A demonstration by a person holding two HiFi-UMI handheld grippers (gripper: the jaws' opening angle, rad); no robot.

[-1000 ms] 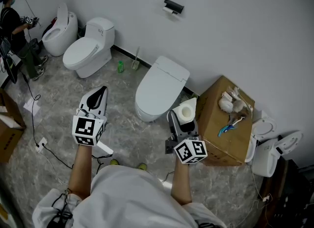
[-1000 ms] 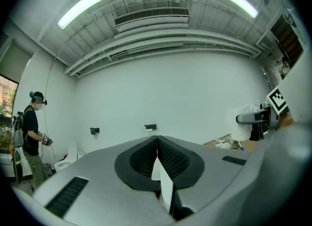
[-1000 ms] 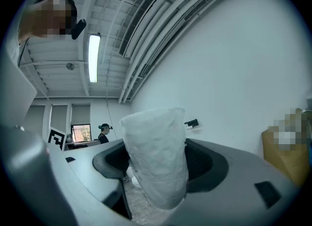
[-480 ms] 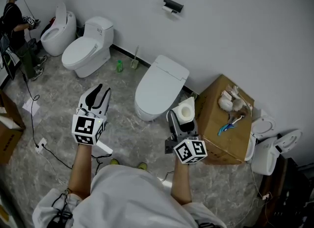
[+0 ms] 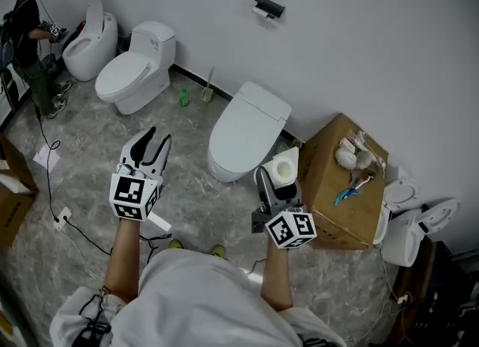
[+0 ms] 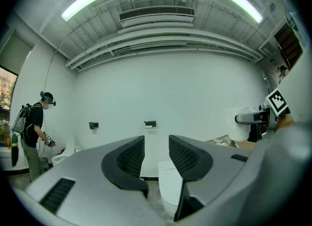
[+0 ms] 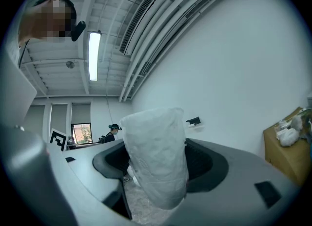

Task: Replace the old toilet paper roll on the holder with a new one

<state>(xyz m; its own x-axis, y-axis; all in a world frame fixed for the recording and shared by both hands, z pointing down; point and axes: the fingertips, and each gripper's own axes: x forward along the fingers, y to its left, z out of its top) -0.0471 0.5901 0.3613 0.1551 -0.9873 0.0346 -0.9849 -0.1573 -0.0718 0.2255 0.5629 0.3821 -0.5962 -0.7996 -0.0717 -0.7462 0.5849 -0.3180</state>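
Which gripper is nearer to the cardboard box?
Right. The right gripper is just beside the cardboard box; the left gripper, empty jaws just opening, is far to its left.

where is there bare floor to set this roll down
Bare floor between the middle toilet and the tank toilet left of it, this side of the green bottle. Crowded: the cardboard box top, and the far-left floor, strewn with paper.
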